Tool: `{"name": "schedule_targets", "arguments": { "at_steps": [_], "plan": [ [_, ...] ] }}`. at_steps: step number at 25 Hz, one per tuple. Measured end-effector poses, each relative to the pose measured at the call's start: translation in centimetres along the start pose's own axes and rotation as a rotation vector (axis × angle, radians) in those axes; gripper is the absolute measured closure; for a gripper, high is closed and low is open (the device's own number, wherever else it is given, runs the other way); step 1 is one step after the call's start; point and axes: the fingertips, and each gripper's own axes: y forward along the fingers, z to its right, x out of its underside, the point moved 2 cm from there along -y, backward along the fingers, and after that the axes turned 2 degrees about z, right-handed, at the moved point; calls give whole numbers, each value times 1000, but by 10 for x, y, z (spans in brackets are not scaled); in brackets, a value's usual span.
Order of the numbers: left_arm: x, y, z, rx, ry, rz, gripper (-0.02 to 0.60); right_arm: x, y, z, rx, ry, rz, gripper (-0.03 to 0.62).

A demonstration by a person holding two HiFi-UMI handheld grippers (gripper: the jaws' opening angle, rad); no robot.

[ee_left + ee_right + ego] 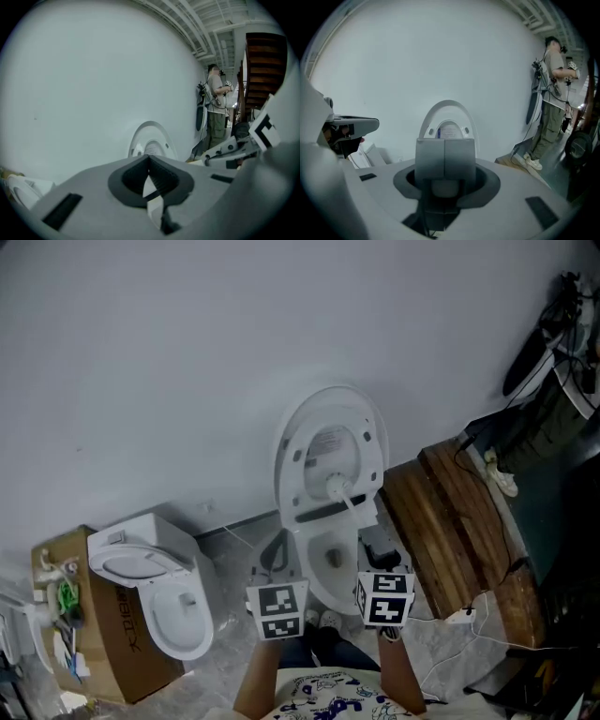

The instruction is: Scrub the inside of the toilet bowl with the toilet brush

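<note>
The white toilet stands against the wall with its lid raised; the bowl lies open below. A white toilet brush has its round head near the hinge, and its handle slants down towards my right gripper. That gripper is shut, with a pale handle end showing under its pads. My left gripper hovers at the bowl's left rim. Its jaws meet at the tips and hold nothing. The lid shows straight ahead of the right gripper.
A second white toilet sits at the left beside a cardboard box. Dark wooden steps rise at the right, with cables on the floor. Another person stands by the wall at the far right.
</note>
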Motion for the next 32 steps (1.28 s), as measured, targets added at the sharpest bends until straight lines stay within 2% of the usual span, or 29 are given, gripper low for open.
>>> {"name": "schedule_targets", "arguments": {
  "at_steps": [14,32],
  "plan": [
    [-32,-10,-7,-17,11,70,578,-30,-14,-7,-23,12,89,425],
    [-43,-2,-2,-14,13,91,578,-45,-12,-1,-41,32,118,425]
  ]
}}
